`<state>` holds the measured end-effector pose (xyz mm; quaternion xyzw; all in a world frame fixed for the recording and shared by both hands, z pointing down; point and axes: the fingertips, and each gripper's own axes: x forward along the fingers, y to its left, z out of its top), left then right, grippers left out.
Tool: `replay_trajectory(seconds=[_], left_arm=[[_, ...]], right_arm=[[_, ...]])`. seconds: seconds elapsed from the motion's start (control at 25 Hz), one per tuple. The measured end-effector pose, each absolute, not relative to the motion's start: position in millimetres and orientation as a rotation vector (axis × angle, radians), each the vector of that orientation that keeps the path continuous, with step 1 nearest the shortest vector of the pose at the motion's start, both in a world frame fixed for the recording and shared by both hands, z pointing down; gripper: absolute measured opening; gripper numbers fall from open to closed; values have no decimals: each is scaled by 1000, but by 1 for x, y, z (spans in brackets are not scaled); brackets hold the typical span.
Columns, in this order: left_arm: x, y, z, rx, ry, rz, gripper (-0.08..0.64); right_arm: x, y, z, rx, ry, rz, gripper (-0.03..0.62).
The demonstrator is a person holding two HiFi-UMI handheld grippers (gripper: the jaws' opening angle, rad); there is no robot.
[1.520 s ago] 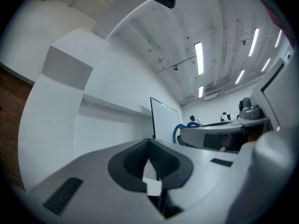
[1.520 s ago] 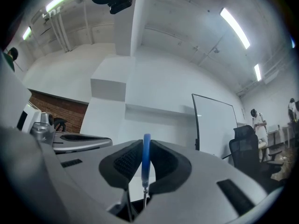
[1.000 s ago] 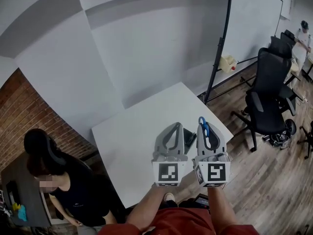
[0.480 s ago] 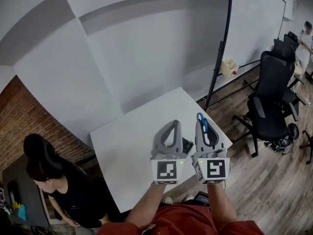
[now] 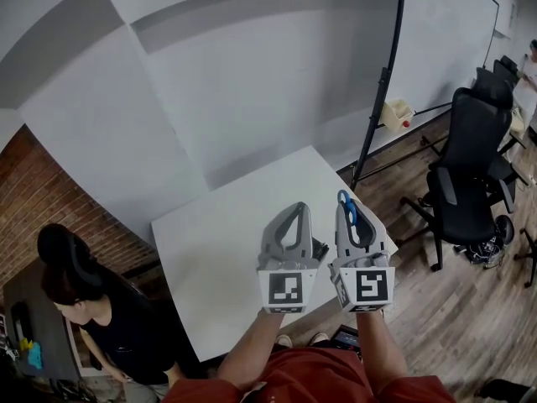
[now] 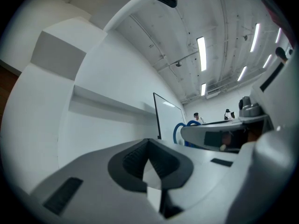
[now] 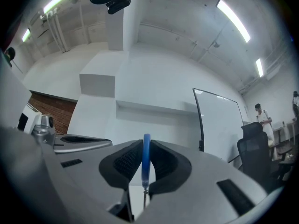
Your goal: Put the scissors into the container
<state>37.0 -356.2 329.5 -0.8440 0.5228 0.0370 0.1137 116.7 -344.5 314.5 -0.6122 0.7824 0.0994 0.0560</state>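
- Head view: I see the L gripper [image 5: 294, 209] and R gripper [image 5: 356, 215] held side by side, close together, over the near edge of the white table [image 5: 218, 242], tips pointing away from me.
- Head view: the scissors [image 5: 347, 210] are up in the R gripper, off the table. The blue handle loop sticks out at the jaw tips.
- Head view: a dark item [image 5: 319, 248] sits on the table between the two grippers. It is mostly hidden, so I can't ID it.
- Head view, surroundings: black office chair [image 5: 474, 158] on the wood floor at right, black pole [image 5: 382, 99] behind the table, a person [image 5: 92, 309] seated lower left.
- L gripper view: jaws together, pads meeting at the tips, nothing between them. The R gripper shows at right w/ the blue loop beside it.
- R gripper view: jaws clamped on the scissors [image 7: 146, 157]. The blue handle stands edge-on and upright between the pads, w/ a thin metal part below it.
- R gripper view, background: whiteboard [image 7: 218, 120] and the chair at right, L gripper at left.
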Motion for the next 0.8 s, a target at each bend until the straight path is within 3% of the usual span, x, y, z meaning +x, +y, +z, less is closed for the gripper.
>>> replay_trajectory(seconds=[0.8], left_arm=[[17, -363, 345, -2442, 1618, 66, 11]], right_arm=[[97, -372, 409, -1773, 2534, -9, 58]])
